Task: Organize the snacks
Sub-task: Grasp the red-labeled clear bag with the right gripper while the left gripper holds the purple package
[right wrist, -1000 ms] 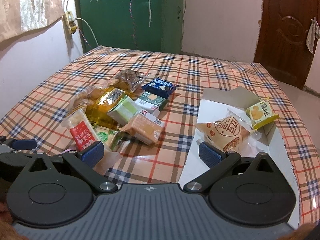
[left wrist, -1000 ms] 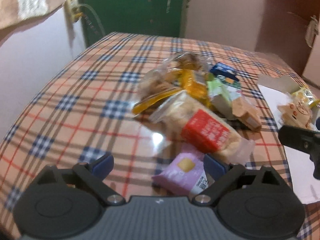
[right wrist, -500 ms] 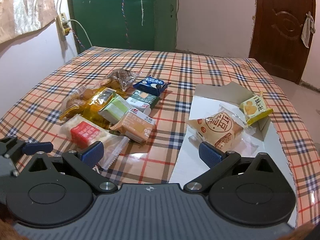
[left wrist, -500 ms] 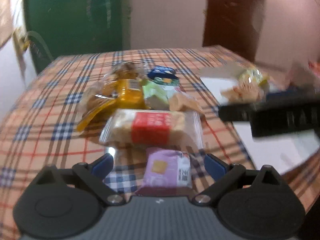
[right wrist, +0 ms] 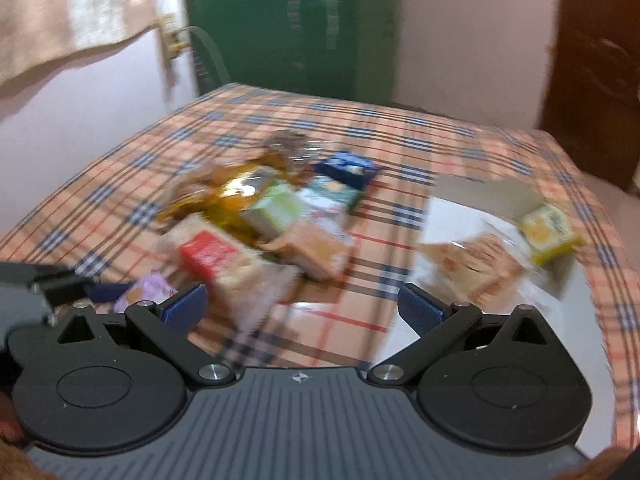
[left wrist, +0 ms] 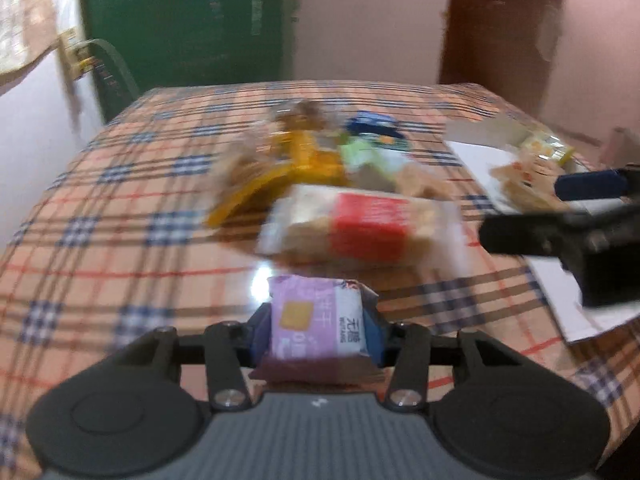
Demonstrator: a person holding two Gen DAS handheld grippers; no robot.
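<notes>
Room fixtures, non-task

Plaid-covered tabletop (right wrist: 400, 136); green door (right wrist: 280, 24); brown wooden door (right wrist: 596, 64); wall socket with cable (right wrist: 172, 38); beige curtain (right wrist: 68, 12); pink wall (left wrist: 360, 20).

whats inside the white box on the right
The white box holds a yellow snack packet and an orange-printed packet. Its near end is hidden behind the right gripper.

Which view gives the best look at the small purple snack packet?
The left wrist view: the purple packet sits centred and whole between the left gripper, whose jaws have just been closing and now press its sides. The right wrist view shows only a blurred corner of it at the left edge, behind the right gripper's finger.
</notes>
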